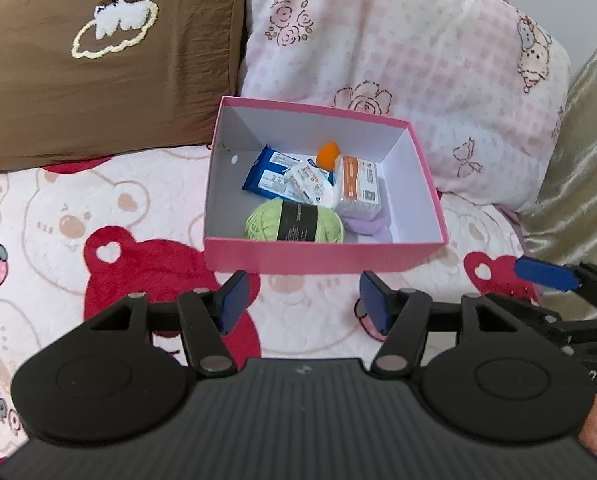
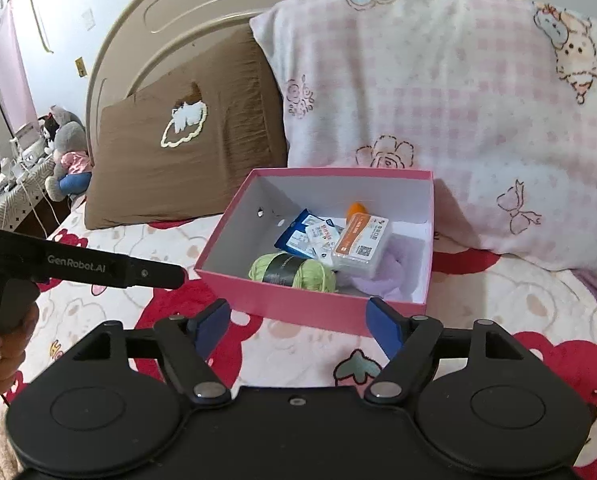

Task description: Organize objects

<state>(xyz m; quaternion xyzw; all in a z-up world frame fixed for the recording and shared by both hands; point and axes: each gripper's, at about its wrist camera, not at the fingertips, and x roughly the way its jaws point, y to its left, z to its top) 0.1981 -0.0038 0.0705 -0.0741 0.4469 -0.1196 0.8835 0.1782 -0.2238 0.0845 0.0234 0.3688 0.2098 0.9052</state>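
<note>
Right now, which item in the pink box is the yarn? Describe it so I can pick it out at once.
On the bear-print blanket, in front of the pink checked pillow, sits the open pink cardboard box. Against its near wall lies the pale green yarn ball. It is the only round, stringy item, wrapped by a black paper band, unlike the flat packets behind it.
</note>
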